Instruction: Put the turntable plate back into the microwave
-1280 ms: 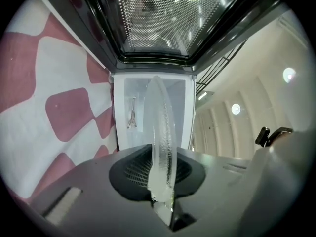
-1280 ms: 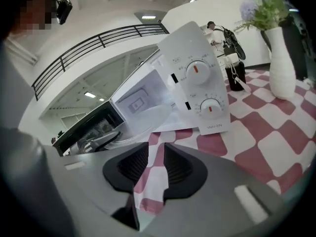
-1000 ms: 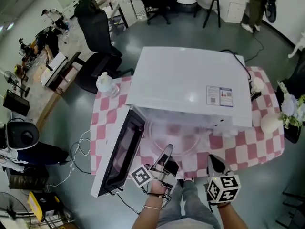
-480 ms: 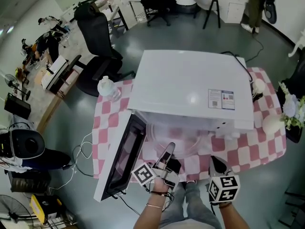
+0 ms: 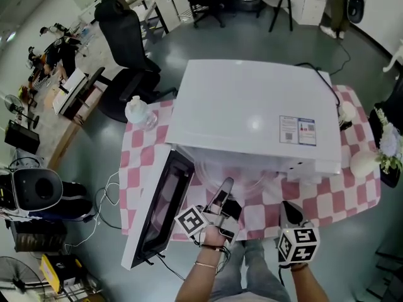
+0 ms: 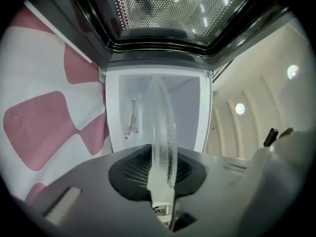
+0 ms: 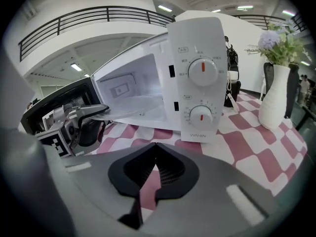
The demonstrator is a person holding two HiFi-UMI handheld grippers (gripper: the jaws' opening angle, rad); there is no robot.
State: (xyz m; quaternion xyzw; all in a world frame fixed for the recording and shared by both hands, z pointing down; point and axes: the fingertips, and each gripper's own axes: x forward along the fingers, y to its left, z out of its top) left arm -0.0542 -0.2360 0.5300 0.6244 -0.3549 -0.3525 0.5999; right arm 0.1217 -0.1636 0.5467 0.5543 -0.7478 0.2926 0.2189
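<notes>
With my left gripper [image 5: 225, 185] pinching the plate [image 6: 162, 132] by its rim and my right gripper [image 7: 155, 174] with jaws shut empty, I should slide it level into the microwave [image 5: 252, 112] and centre it.

light: bright, even overhead | glare: microwave [image 5: 252, 115] top | edges: fisheye-warped, dark

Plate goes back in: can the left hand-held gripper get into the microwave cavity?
Probably yes: the door stands wide open, nothing blocks the cavity, and the plate in the left hand-held gripper reaches in.
</notes>
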